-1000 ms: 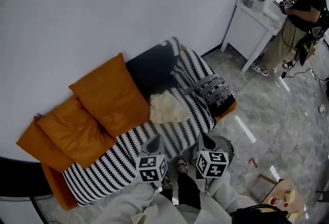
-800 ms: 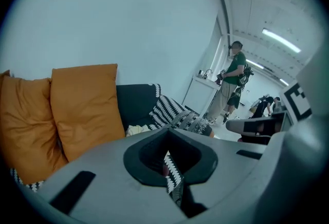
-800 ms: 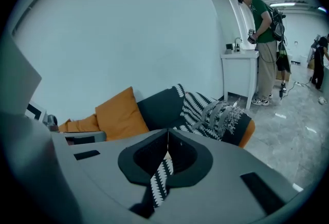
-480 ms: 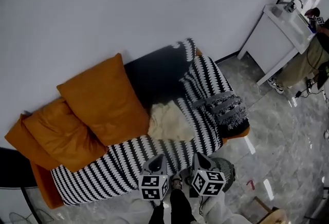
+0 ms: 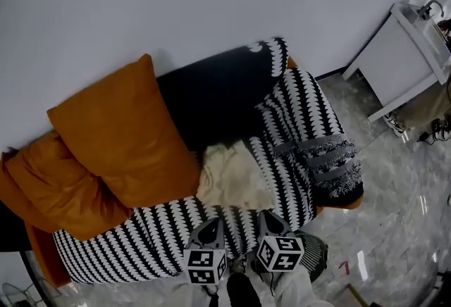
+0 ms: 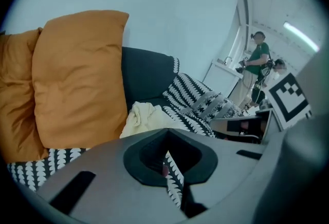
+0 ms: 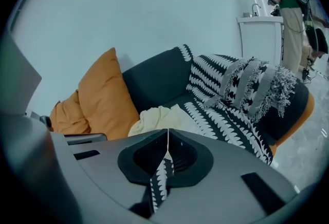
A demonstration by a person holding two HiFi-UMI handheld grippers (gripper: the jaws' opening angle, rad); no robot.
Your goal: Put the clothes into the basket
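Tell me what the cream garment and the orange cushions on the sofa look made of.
Cream garment: soft matte cloth, maybe knit or fleece; it lies in limp, rumpled folds.
Orange cushions: smooth cover, possibly leather-like; broad creases with a slight sheen.

Both grippers are pointing forward and down at a slant, side by side and just apart. The left gripper (image 5: 211,223) is showing its fingers (image 6: 113,187) closed tip to tip. The right gripper (image 5: 265,217) is doing the same, fingers (image 7: 221,187) meeting in a thin seam. Each marker cube (image 5: 205,265) is sitting right behind its fingers.
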